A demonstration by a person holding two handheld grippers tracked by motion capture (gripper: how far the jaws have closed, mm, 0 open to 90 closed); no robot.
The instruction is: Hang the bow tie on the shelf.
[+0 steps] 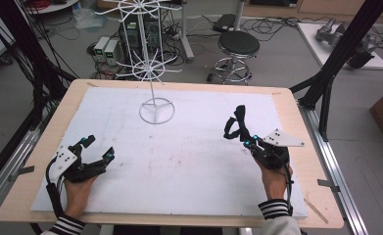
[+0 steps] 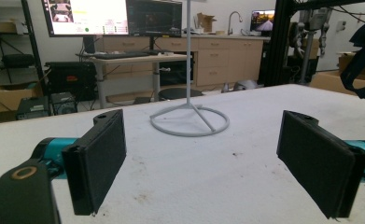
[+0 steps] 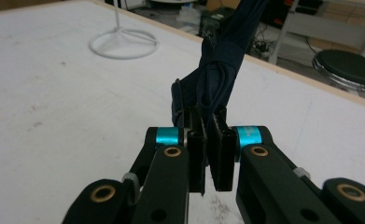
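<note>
Right gripper (image 1: 248, 142) clenched on a dark blue strap (image 1: 235, 126) — the strap stood up from its jaws, above the white counter (image 1: 189, 161), left gripper (image 1: 97, 148) released with jaws wide apart, resting low on the counter — white wire stand (image 1: 156, 110) well ahead of both.

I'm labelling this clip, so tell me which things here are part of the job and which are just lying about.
In the job: dark strap, clamped in the right gripper; white wire rack; left gripper, open.
Lying about: black stool, computer boxes, monitors.
</note>
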